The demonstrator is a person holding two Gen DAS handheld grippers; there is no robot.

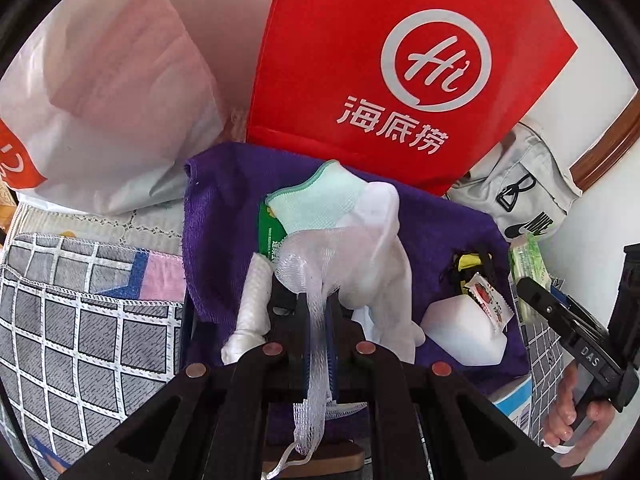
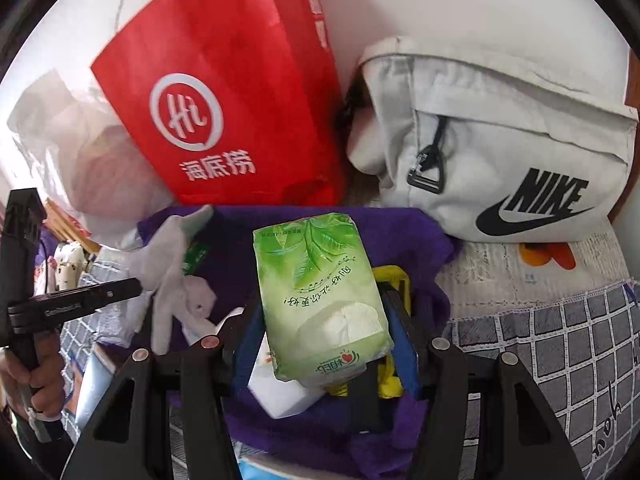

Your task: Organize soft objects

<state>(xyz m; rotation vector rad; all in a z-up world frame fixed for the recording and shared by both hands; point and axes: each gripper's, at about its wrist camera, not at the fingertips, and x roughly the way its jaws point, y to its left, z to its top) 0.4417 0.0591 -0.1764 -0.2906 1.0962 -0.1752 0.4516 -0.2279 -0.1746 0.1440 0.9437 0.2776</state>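
My left gripper is shut on a bundle of white mesh netting with a white cloth and a mint-cuffed sock, held above the purple towel. It also shows in the right wrist view with the white cloth. My right gripper is shut on a green tissue pack, lifted over the purple towel. It also shows in the left wrist view with the pack. A white sponge block lies on the towel.
A red paper bag and a white plastic bag stand behind the towel. A grey Nike pouch lies at the back right. A grey checked cloth covers the surface. A yellow-black item and a small sachet lie on the towel.
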